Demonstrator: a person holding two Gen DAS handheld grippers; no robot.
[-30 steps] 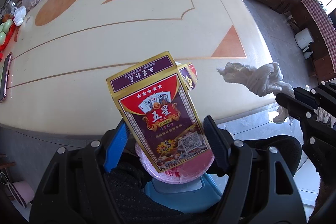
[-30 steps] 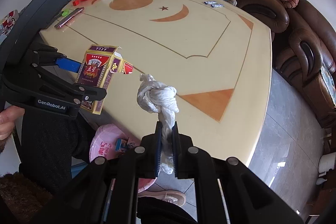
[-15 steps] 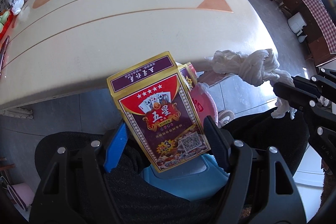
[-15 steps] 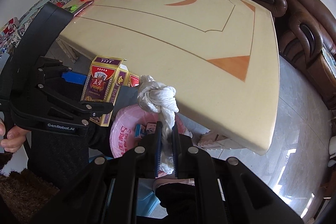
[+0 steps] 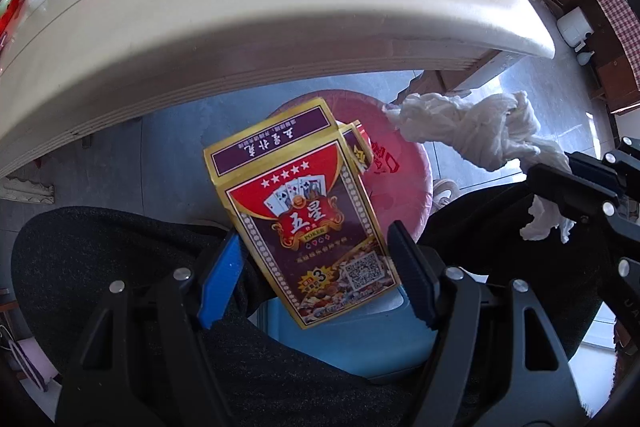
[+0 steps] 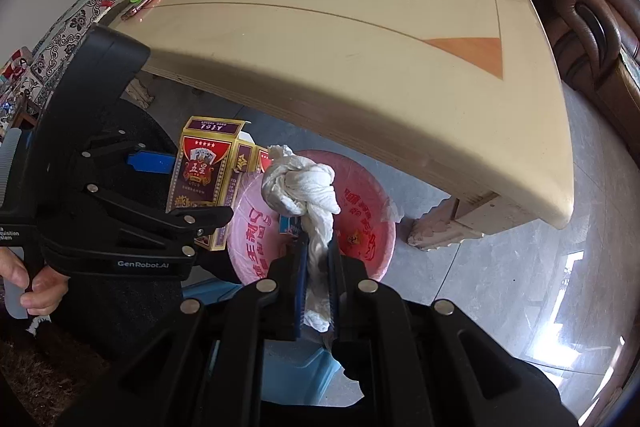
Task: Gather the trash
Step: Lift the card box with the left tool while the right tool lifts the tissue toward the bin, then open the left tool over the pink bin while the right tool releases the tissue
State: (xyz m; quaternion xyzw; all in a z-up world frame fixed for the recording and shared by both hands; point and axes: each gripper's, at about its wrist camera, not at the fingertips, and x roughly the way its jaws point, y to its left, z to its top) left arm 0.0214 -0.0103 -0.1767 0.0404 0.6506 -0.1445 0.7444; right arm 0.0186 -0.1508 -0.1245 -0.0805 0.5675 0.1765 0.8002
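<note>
Glossy table (image 6: pixel 400 39), boxy carton (image 5: pixel 304 219), knotted tissue (image 6: pixel 304 187)

Table edge (image 6: pixel 400 131) overhangs the far side of the pink-lined bin (image 6: pixel 372 227), so you can't pass there. Your knees (image 5: pixel 120 267) flank the near side. Bin mouth itself is open from above.

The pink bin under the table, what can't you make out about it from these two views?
- Pink bin contents: right wrist view, the knotted white rag and right tongs cover most of the inside.
- Bin in left wrist view: the playing card box hides much of it.
- Small items inside: too small to identify.
</note>
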